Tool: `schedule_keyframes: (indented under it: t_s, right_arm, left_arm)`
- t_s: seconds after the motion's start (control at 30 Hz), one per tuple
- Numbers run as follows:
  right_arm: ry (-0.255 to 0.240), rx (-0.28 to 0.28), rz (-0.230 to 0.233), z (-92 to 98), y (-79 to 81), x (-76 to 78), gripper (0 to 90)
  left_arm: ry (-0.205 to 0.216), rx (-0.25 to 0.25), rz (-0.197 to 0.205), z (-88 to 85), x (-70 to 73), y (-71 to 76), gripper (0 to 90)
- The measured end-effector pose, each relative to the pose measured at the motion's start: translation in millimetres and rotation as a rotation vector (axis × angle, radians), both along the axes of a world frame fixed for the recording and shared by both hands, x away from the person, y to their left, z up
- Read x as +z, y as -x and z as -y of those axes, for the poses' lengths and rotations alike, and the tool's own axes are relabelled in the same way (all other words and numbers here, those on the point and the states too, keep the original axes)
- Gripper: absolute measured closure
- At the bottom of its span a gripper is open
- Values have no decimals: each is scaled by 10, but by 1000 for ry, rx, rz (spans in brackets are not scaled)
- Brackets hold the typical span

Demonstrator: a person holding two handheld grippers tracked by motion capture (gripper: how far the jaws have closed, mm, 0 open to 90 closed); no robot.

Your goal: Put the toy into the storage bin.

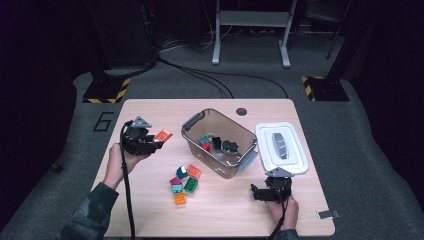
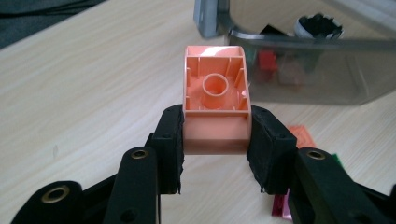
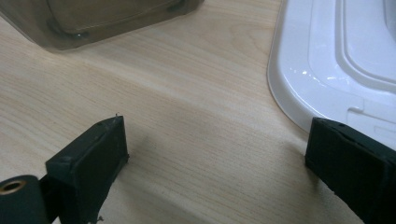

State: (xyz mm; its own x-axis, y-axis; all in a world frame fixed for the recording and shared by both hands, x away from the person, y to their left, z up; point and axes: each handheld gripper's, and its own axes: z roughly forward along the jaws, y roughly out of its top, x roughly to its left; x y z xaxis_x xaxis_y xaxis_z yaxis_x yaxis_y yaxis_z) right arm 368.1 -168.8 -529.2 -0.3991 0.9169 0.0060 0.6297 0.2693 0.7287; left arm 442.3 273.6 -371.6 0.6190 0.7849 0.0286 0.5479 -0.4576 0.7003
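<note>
Salmon-orange plastic: a hollow toy brick (image 2: 216, 105), clamped by its sides between the two black pads of the left gripper (image 2: 215, 140), open underside with its round tube turned toward the camera on that gripper. Held clear above the pale wooden table (image 1: 150, 210), at the left of the high view (image 1: 163, 135), well apart from the clear plastic box (image 1: 220, 142) at the table's middle. Inside that box, a few small bricks, green, red and black, plus a dark round piece. In front of the box on the wood, a loose cluster of bricks (image 1: 184, 184): teal, orange, magenta, green. To the right of the box and just beside it, a white lid (image 1: 282, 148) with a grey handle, lying flat. Right gripper (image 3: 215, 163) released, jaws spread wide with nothing between them, low over bare wood near the lid's front edge, one pad close to the white rim. In the high view, same right gripper (image 1: 272, 192) in a hand at the table's near right.
</note>
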Motion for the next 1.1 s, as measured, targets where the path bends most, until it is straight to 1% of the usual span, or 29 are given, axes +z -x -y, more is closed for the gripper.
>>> schedule_keyframes:
  t_s: [0.03, 0.07, 0.1, 0.23, 0.27, 0.3, 0.37, 0.4, 0.43, 0.5, 0.6, 0.67, 0.73, 0.77, 0.8, 0.87, 0.93, 1.0, 1.1]
  right_arm:
    - [-1, -2, 0, -1, 0, 0, 47]
    - [-1, -2, 0, -1, 0, 0, 47]
    - [-1, -2, 0, -2, 0, 0, 47]
    - [-1, -2, 0, -2, 0, 0, 47]
    - [2, 4, -2, 3, 1, 1, 47]
    - [0, 1, -1, 0, 1, 1, 47]
    - [-1, -2, 0, -1, 0, 0, 47]
    - [1, 1, 0, 1, 0, 0, 47]
    - [1, 3, -2, 2, 1, 1, 47]
    - [-1, -2, 0, -1, 0, 0, 47]
    - [1, 2, -1, 1, 0, 1, 47]
    - [0, -2, 0, -1, 0, 0, 47]
    - [-1, -2, 0, -1, 0, 0, 47]
    - [2, 5, -1, 3, 1, 1, 47]
    - [-1, -2, 0, -1, 0, 0, 47]
    - [1, 4, -1, 3, 1, 1, 47]
    - [1, 1, 0, 1, 0, 0, 47]
    - [1, 4, -1, 3, 1, 1, 47]
    - [1, 1, 0, 1, 0, 0, 47]
  left_arm:
    - [-8, -12, 2, 40, 73, -34, 587]
    - [-2, -13, 8, 62, 100, -46, 587]
    - [-10, -20, 8, 91, 141, -65, 587]
    - [-17, -41, 13, 208, 256, -137, 587]
    - [-9, -45, 13, 254, 289, -164, 587]
    - [-15, -49, 9, 281, 310, -181, 587]
    - [-10, -60, 9, 365, 357, -224, 587]
    - [-20, -68, 7, 402, 376, -243, 587]
    - [-16, -68, 11, 429, 383, -256, 587]
    - [-19, -79, 0, 495, 398, -301, 587]
    - [-28, -93, -18, 583, 398, -374, 586]
    - [-29, -100, -37, 657, 391, -430, 587]
    - [-41, -104, -52, 727, 383, -472, 586]
    - [-42, -107, -62, 763, 373, -493, 587]
    - [-51, -114, -68, 785, 369, -509, 586]
    - [-69, -123, -88, 856, 337, -547, 586]
    - [-95, -133, -108, 919, 301, -575, 586]
    - [-105, -142, -126, 960, 271, -597, 585]
    - [-132, -153, -153, 1028, 222, -627, 585]
